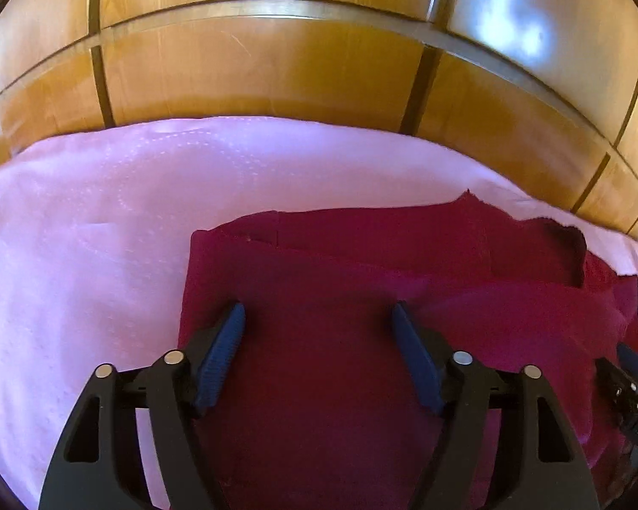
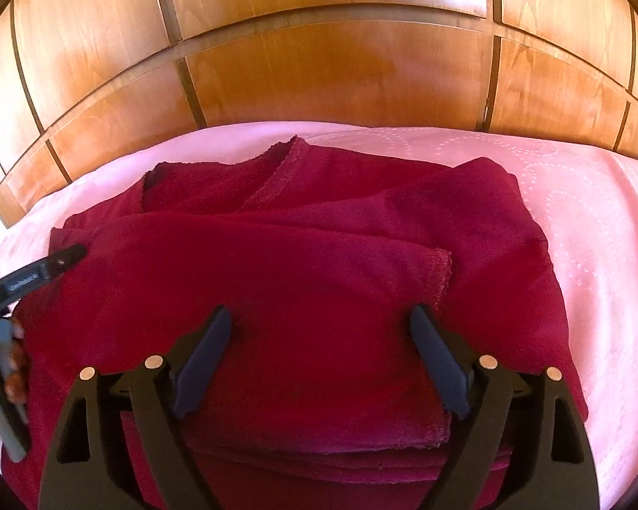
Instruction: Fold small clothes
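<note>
Left of scene: a pale pink bedsheet with a stitched dot pattern [image 1: 85, 221] is spread over the bed, bare on this side, with a glossy orange-brown wooden panelled wall [image 1: 255, 68] behind it.
Left gripper: the black two-finger left gripper with blue pads [image 1: 319, 318] is held low over the garment's left part; its jaws are released, spread wide, with nothing clasped.
Garment: a dark red knitted small garment [image 2: 319, 229] is laid on the bedsheet, centre to right in the left wrist view.
Right gripper: the black right gripper with dark pads [image 2: 321, 318] is held over the near folded layer; its jaws are released, nothing gripped.
Right of scene: bare bedsheet is seen beyond the garment.
Done: at least one layer is judged already folded over, with a hemmed edge [image 2: 444, 272] lying on top.
Left: the far part is still rumpled; further folding and squaring seem needed.
</note>
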`<state>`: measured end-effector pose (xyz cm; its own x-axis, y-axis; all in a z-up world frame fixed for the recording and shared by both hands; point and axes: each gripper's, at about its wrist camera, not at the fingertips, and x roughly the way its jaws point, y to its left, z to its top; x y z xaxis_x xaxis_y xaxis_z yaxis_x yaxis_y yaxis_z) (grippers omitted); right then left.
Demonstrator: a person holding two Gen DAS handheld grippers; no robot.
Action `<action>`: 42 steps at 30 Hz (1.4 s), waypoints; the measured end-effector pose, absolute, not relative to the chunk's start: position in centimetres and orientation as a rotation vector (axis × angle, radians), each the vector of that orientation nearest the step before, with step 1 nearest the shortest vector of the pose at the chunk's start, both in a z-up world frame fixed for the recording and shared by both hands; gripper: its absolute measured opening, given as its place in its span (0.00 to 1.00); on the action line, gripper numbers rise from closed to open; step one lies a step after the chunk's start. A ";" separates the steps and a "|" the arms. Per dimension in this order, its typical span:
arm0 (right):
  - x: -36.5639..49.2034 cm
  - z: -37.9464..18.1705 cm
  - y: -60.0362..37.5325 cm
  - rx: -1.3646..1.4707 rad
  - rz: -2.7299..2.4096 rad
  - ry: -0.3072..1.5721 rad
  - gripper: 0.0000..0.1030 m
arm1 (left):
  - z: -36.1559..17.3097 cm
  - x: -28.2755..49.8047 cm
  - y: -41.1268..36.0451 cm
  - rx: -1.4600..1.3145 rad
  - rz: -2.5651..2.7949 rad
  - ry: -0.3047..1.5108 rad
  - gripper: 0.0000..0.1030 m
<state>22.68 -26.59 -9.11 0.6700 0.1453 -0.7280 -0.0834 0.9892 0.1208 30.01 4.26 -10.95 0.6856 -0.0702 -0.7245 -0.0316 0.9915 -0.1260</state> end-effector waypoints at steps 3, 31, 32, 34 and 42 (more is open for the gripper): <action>22.7 -9.2 -26.6 0.082 0.134 0.826 0.86 | -10.0 29.2 4.2 -0.132 -0.002 0.808 0.69; 22.7 -9.2 -26.6 0.095 0.140 0.822 0.87 | -9.7 20.9 2.5 -0.122 -0.052 0.770 0.69; 22.7 -9.2 -26.6 0.095 0.140 0.822 0.87 | -10.2 21.3 2.5 -0.125 -0.053 0.790 0.70; 22.6 -9.2 -26.6 0.095 0.139 0.822 0.87 | -11.2 21.9 2.8 -0.152 -0.064 0.825 0.72; 22.5 -8.6 -26.4 0.080 0.129 0.838 0.91 | -10.0 20.1 3.4 -0.153 -0.061 0.816 0.73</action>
